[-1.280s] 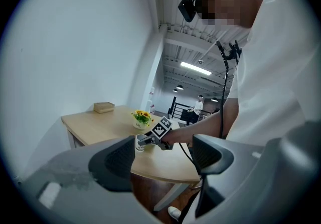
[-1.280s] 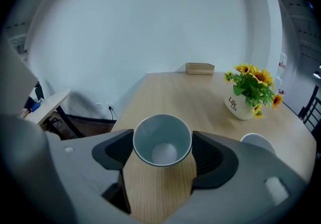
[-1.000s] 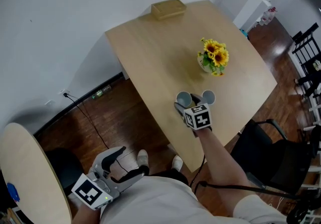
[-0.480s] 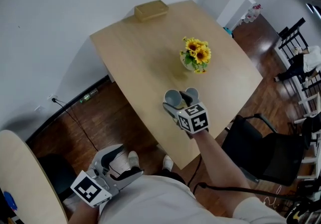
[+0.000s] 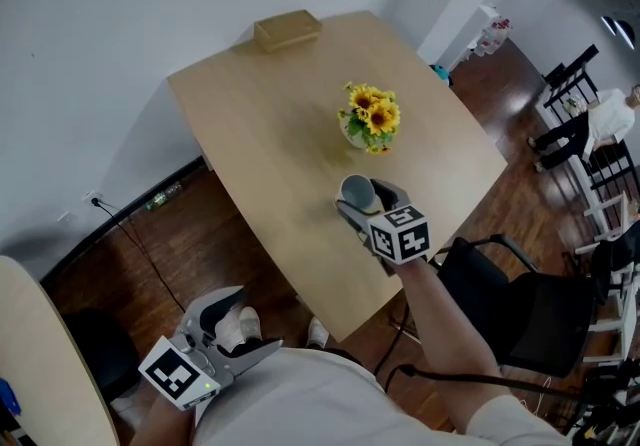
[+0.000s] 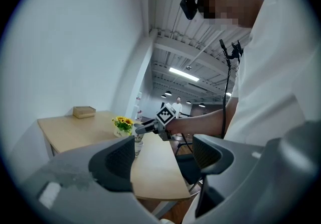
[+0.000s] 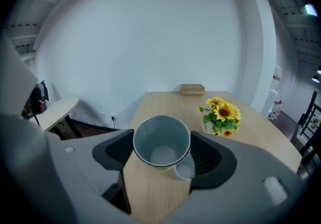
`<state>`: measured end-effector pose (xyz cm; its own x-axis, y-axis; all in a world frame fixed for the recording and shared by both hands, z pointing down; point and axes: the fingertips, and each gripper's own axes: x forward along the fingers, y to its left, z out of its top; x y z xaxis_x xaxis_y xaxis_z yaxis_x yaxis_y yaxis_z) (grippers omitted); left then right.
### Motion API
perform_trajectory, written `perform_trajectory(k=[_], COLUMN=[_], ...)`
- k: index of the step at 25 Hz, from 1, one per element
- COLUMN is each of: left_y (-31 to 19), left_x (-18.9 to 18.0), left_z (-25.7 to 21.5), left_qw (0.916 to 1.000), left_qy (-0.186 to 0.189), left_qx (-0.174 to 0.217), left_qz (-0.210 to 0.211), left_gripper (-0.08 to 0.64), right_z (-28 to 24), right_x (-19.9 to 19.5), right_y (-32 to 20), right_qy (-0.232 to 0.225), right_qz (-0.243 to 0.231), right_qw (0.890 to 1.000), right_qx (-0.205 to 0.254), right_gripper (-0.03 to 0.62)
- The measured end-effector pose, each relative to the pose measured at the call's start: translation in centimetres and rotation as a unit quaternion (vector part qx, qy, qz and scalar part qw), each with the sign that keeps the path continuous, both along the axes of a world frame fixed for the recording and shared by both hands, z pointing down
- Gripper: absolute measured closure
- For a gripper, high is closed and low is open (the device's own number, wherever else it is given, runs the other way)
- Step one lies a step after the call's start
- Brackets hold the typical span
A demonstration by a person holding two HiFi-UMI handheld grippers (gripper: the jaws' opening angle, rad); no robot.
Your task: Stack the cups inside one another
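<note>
Table (image 5: 250,134): pale wood, smooth, matt.
Grey cup (image 7: 161,140): smooth matt inner wall; paper or plastic, cannot tell which.
White cup (image 7: 184,171): smooth, faint sheen.
Right gripper (image 7: 161,151): grey matt plastic shell; pads (image 7: 114,153) black, finely ribbed.
Left gripper (image 6: 163,157): the same grey matt plastic.
Box (image 5: 287,29): tan, matt; wood or card, cannot tell which.
Floor (image 5: 170,244): dark wood boards, glossy.
Wall (image 5: 100,14): white, matt.
Shirt (image 5: 320,404): white cloth.
</note>
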<state>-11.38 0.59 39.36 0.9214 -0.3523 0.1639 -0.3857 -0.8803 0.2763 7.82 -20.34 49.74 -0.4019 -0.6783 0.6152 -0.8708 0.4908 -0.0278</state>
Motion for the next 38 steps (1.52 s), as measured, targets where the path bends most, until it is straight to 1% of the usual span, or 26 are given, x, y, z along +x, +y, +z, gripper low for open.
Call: perform_trajectory(k=[6, 10, 13, 18, 22, 25, 28, 32, 38], left_y=[-0.1, 0.0, -0.2, -0.3, 0.0, -0.3, -0.2, -0.6, -0.5], left_x=[2.0, 2.5, 3.0, 3.7, 3.8, 4.1, 4.3, 4.7, 5.2], left_z=[-0.7, -0.4, -0.4, -0.3, 0.3, 0.0, 0.3, 0.0, 0.0], left_qw=[0.9997, 0.9996, 0.9991, 0.9984, 0.9979, 0.9974, 0.9977, 0.998, 0.999], left_qy=[0.015, 0.004, 0.004, -0.001, -0.015, -0.014, -0.026, -0.019, -0.025], left_qx=[0.008, 0.004, 0.0, 0.001, -0.007, -0.01, -0.009, -0.008, -0.005], left_qz=[-0.016, -0.027, -0.041, -0.057, -0.062, -0.07, -0.062, -0.059, -0.036], left_gripper=[0.194, 0.194, 0.195, 0.195, 0.195, 0.195, 0.195, 0.195, 0.195], right_z=[0.3, 1.2, 2.2, 4.2, 5.7, 5.8, 5.4, 4.6, 2.7], right_x=[3.1, 4.6, 5.5, 6.2, 6.1, 5.9, 5.9, 6.2, 6.2], right_y=[-0.8, -1.5, -2.1, -2.8, -2.8, -3.0, -3.0, -2.7, -1.0], right_qy=[0.004, 0.006, 0.006, 0.006, 0.006, -0.001, -0.005, -0.01, -0.021], right_qz=[0.005, 0.007, 0.006, 0.001, -0.008, -0.013, -0.015, -0.012, -0.009], right_qw=[1.0, 1.0, 1.0, 1.0, 0.999, 0.999, 0.999, 1.0, 1.0], right_qx=[-0.005, -0.01, -0.014, -0.024, -0.036, -0.036, -0.031, -0.024, -0.009], right_gripper=[0.232, 0.232, 0.232, 0.23, 0.224, 0.204, 0.203, 0.203, 0.202])
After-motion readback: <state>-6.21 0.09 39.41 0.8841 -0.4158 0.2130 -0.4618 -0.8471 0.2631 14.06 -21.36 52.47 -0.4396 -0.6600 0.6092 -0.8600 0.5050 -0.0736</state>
